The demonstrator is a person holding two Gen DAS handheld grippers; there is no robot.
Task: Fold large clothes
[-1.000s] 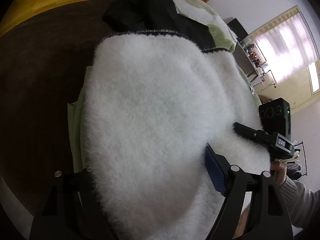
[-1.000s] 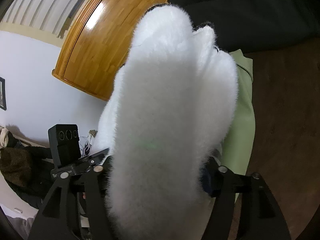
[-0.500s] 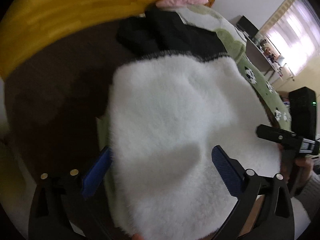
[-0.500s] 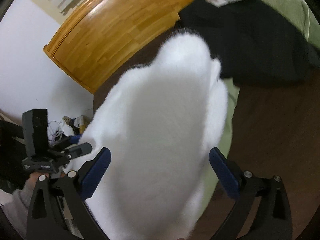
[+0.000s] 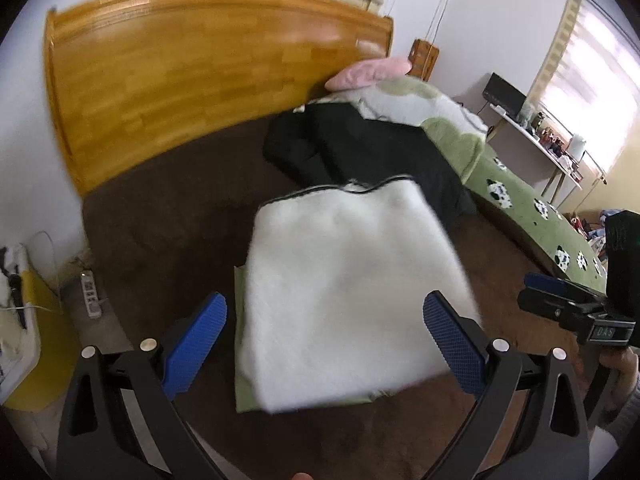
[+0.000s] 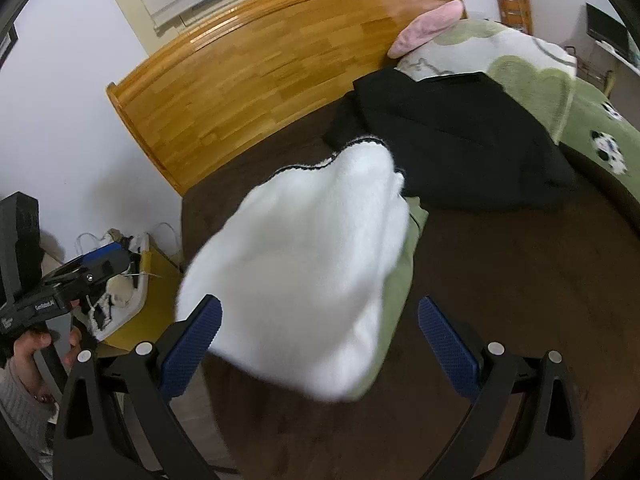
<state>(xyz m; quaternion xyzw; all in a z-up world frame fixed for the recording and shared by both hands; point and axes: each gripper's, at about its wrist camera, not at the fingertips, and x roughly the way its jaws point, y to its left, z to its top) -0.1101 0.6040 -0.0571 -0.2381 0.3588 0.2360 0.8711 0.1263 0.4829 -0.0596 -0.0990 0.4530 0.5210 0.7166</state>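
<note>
A folded fluffy white garment (image 5: 344,280) with a thin black trim lies on top of a folded light green garment (image 5: 240,344) on the brown bed cover (image 5: 168,208). It also shows in the right wrist view (image 6: 304,276), with the green garment (image 6: 400,280) under it. My left gripper (image 5: 324,340) is open and empty, hovering above the near edge of the white garment. My right gripper (image 6: 320,344) is open and empty, above the same pile. The right gripper appears in the left wrist view (image 5: 568,300), and the left gripper in the right wrist view (image 6: 76,268).
A black garment (image 5: 380,148) lies behind the pile. A green cow-print blanket (image 5: 520,200) and a pink pillow (image 5: 368,72) are at the right. The wooden headboard (image 5: 192,72) stands behind. A yellow box (image 6: 144,304) and a power strip (image 5: 90,288) are beside the bed's left edge.
Both grippers let go of the white garment, opened and pulled back and up. The white garment now lies folded on the green one.
</note>
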